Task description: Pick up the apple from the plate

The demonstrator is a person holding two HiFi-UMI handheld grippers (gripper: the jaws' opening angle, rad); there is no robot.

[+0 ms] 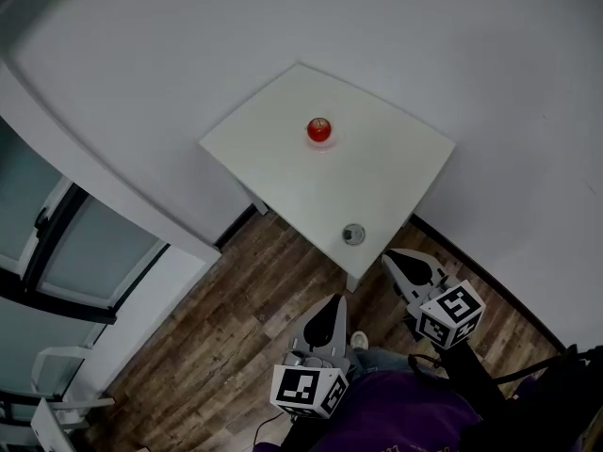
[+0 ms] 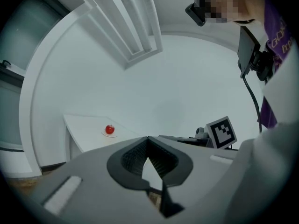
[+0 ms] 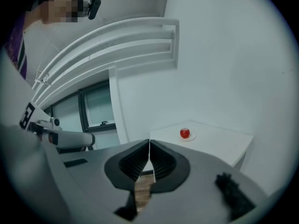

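Apple (image 1: 319, 129) sits on small white plate (image 1: 321, 146), far part of white table (image 1: 377, 186), well apart from both grippers.
Left gripper (image 1: 336, 301) & right gripper (image 1: 389, 258): jaws closed, nothing btwn them. Apple is round, glossy red; prob. firm, fairly light, a bit slick. Best gripped across its widest middle. Plate is thin and could slide on the smooth tabletop.

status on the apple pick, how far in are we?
Done: nothing yet. The apple sits on its plate on the table. In hand: nothing. The left gripper and right gripper are shut and empty, short of the table's near edge. Left: reach in, open a gripper, close on the apple, lift.
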